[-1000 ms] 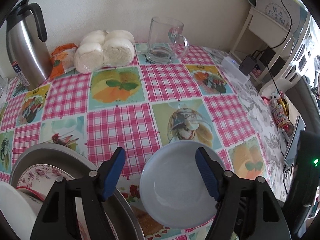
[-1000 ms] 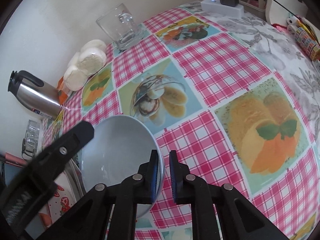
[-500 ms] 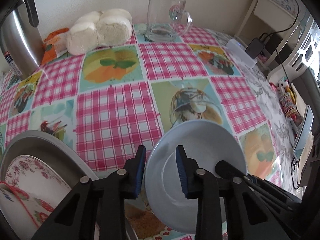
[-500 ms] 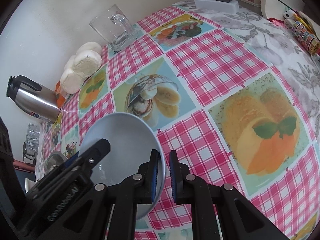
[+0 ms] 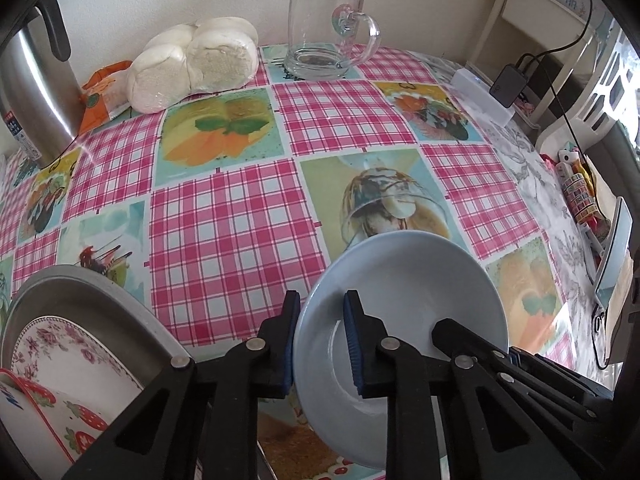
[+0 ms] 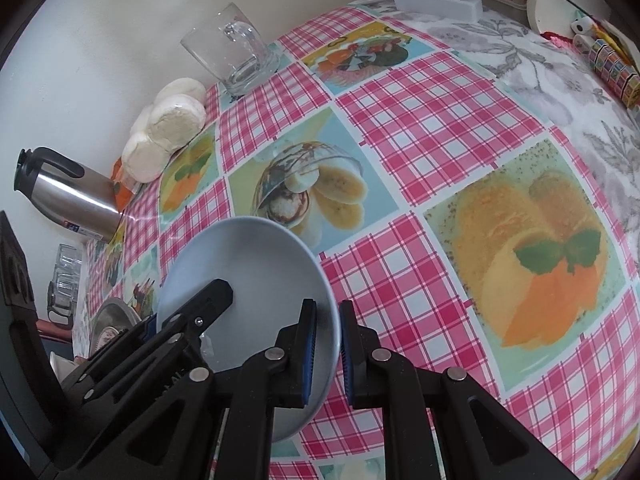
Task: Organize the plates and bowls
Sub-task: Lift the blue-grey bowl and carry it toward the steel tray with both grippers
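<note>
A pale blue bowl [image 5: 416,280] is held above the checked tablecloth by both grippers. My left gripper [image 5: 320,320] is shut on its left rim, one blue pad inside and one outside. My right gripper [image 6: 328,328] is shut on its right rim; the bowl also shows in the right wrist view [image 6: 256,264]. A metal basin [image 5: 80,296] at lower left holds a floral plate [image 5: 60,344] and a strawberry-print dish [image 5: 60,420].
At the back stand a steel thermos [image 5: 36,92], wrapped white buns [image 5: 196,64], an orange packet [image 5: 104,92] and a glass mug [image 5: 328,36]. A white power strip [image 5: 480,96] and small clutter lie at the table's right edge.
My left gripper has closed from wide open onto the bowl's left rim. The bowl has tilted and risen slightly. My right gripper has kept its grip on the right rim.
</note>
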The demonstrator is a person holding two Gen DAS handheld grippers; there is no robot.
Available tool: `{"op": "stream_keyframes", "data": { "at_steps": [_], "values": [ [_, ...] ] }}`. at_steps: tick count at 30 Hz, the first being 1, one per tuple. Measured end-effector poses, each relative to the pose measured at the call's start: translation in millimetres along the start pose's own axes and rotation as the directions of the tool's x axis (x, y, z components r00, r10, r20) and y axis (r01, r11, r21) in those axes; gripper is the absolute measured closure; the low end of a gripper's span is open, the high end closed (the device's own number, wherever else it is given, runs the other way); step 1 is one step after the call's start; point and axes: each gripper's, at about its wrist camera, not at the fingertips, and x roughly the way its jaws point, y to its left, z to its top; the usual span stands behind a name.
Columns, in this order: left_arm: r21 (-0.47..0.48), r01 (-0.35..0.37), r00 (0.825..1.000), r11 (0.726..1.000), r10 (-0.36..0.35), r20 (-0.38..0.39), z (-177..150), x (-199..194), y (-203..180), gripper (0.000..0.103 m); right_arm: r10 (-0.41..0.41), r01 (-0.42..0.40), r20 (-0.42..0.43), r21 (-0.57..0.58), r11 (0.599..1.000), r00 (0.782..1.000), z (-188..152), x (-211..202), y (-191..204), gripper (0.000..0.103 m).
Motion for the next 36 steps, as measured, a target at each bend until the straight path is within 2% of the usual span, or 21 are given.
{"op": "stream_keyframes", "data": {
  "at_steps": [7, 15, 24, 36],
  "values": [
    [-0.023, 0.025, 1.0, 0.999, -0.025, 0.013, 1, -5, 2, 0.082, 0.003, -0.003, -0.006, 0.009, 1.0, 1.0, 1, -1, -2, 0.09],
    [-0.037, 0.052, 0.994, 0.998, -0.048, 0.099, 9, -42, 5, 0.082, 0.038, -0.038, 0.03, 0.004, 0.999, 0.999, 4, -26, 5, 0.09],
    [-0.045, 0.079, 0.976, 0.996, -0.068, 0.206, 14, -92, 12, 0.082, 0.068, -0.065, 0.105, -0.034, 0.997, 0.992, 6, -66, 31, 0.09],
    [-0.042, 0.104, 0.95, 0.994, -0.086, 0.301, 11, -139, 19, 0.082, 0.108, -0.094, 0.194, -0.079, 0.992, 0.975, 7, -116, 59, 0.09]
  ]
}}
